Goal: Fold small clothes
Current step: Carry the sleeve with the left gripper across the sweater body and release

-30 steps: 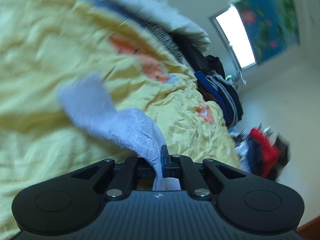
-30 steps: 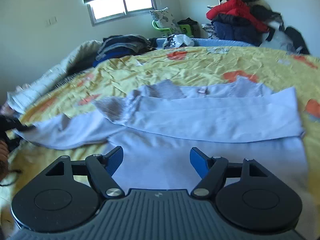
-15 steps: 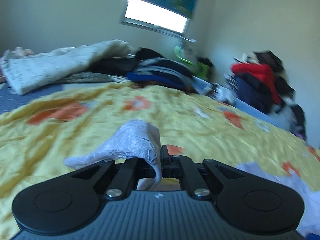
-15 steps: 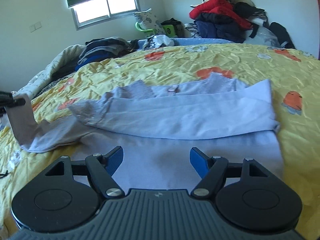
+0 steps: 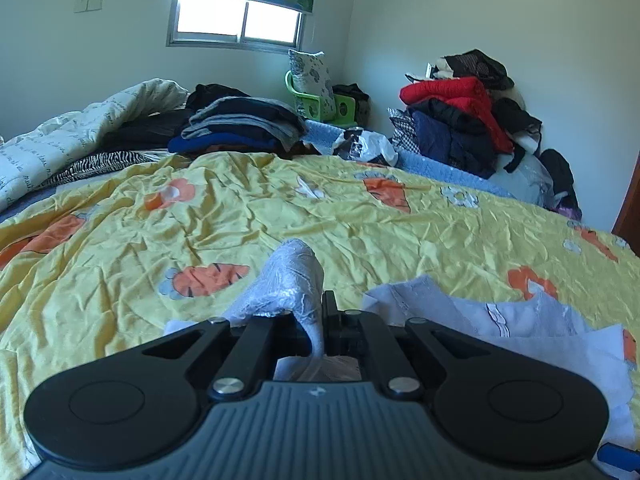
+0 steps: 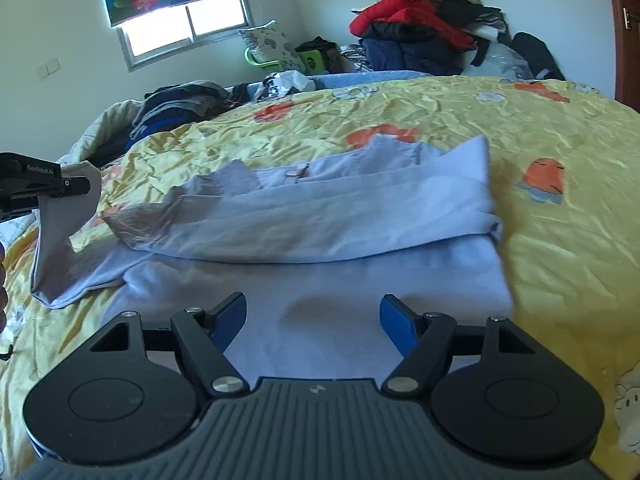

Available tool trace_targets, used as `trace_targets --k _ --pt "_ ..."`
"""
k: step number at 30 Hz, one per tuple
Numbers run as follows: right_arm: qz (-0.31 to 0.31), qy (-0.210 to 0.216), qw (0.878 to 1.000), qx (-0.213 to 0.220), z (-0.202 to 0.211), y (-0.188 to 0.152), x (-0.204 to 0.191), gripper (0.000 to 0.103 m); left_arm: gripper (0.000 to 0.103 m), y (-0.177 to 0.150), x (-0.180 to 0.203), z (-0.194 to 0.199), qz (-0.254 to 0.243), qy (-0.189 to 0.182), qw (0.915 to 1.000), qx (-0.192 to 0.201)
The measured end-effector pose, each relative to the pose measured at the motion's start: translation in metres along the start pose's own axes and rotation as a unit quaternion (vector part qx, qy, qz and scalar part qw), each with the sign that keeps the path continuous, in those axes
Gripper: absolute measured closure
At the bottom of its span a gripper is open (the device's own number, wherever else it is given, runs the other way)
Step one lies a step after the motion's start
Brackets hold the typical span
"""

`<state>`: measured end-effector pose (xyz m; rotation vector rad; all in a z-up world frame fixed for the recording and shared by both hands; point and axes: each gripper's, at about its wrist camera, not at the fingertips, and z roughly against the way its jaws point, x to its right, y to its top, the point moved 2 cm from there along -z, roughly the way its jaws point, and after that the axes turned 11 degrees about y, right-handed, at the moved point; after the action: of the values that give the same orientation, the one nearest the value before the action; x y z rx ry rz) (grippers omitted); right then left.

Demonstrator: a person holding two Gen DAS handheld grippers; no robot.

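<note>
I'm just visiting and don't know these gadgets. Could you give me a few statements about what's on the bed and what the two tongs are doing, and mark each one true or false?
1. The left tongs are shut on a sleeve of the pale blue top. True.
2. The right tongs are clamped on the top's hem. False: their jaws stand apart over the cloth, holding nothing.
3. The other sleeve is already folded across the top's chest. True.
4. The bedspread is plain white. False: it is yellow with orange carrots.
5. The red garment lies on the top. False: it sits in a heap by the far wall.
</note>
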<state>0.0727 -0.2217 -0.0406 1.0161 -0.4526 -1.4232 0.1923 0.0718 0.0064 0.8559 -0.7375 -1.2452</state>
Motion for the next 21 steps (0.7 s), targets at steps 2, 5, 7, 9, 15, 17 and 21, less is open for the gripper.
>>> trace_targets --k 2,5,7,9,15,17,21 --pt "-0.003 0.001 1.000 0.001 0.001 0.000 0.003 0.027 0.099 -0.002 0.004 -0.001 -0.004 0.001 1.0000 -0.001" --pt "-0.004 0.004 1.000 0.003 0.001 -0.001 0.006 0.027 0.099 -0.002 0.009 -0.003 -0.010 0.004 0.9999 -0.004" --pt "0.001 0.005 1.000 0.004 0.001 -0.002 0.006 0.026 0.099 -0.001 0.012 -0.004 -0.012 0.005 0.9999 -0.005" --pt "0.006 0.009 1.000 0.004 0.002 -0.003 0.005 0.026 0.099 0.001 0.016 -0.002 -0.016 0.005 0.9999 -0.002" --pt "0.006 0.012 1.000 0.006 0.005 -0.003 0.006 0.027 0.099 0.012 0.038 0.006 -0.033 -0.006 0.9994 0.012" --pt "0.004 0.011 1.000 0.008 0.007 -0.004 0.008 0.027 0.099 0.016 0.047 0.009 -0.034 -0.015 0.9992 0.014" --pt "0.004 0.007 1.000 0.008 0.011 -0.007 0.010 0.027 0.099 0.022 0.071 0.017 -0.046 -0.037 0.9979 0.026"
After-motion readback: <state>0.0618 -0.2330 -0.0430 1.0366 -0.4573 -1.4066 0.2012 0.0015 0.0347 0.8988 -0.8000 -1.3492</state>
